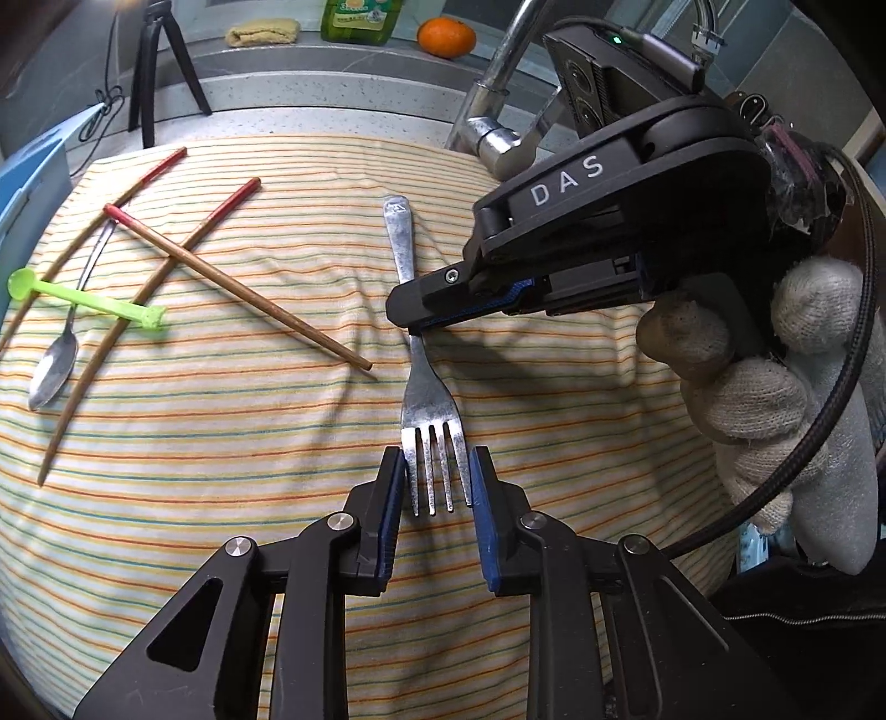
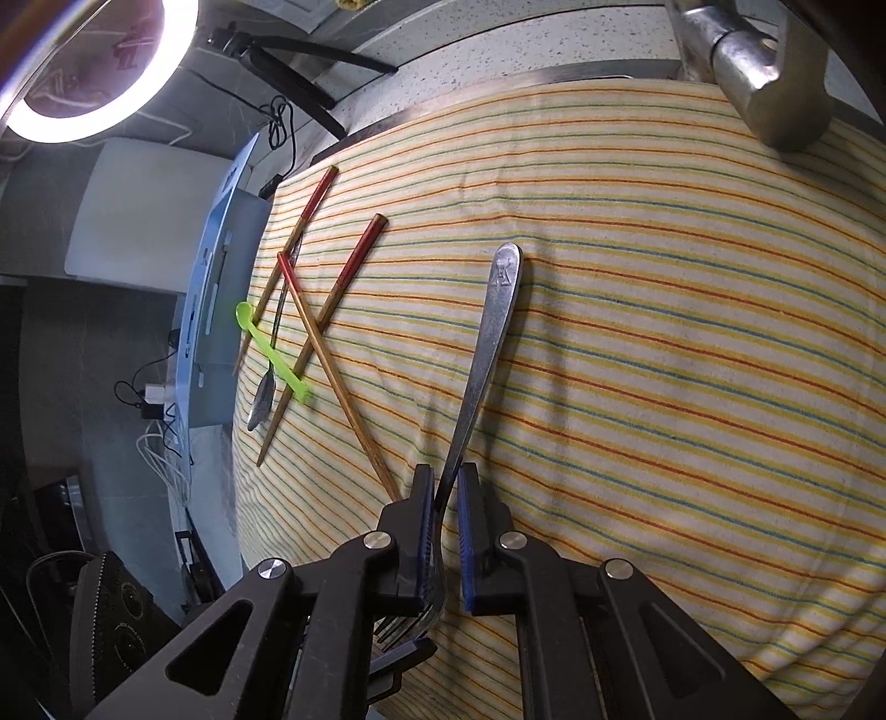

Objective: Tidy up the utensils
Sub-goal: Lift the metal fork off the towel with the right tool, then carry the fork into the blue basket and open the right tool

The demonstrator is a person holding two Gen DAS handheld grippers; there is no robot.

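A metal fork (image 1: pixel 412 354) lies on the striped cloth (image 1: pixel 221 443), tines toward me. My left gripper (image 1: pixel 437 487) stands with its pads on either side of the tines, touching or nearly touching them. My right gripper (image 1: pixel 412 327) comes in from the right over the fork's neck; in the right wrist view its pads (image 2: pixel 443 531) straddle the fork handle (image 2: pixel 487 343) with a small gap. At the left lie three red-tipped wooden chopsticks (image 1: pixel 232 277), a green plastic spoon (image 1: pixel 83 296) and a metal spoon (image 1: pixel 61 360), crossed over one another.
A chrome faucet (image 1: pixel 498 111) stands behind the cloth on the right. A tripod leg (image 1: pixel 147 72), a green bottle (image 1: pixel 360 19), an orange (image 1: pixel 446 36) and a sponge (image 1: pixel 263 30) sit along the back. A blue board (image 2: pixel 216 310) borders the cloth's left edge.
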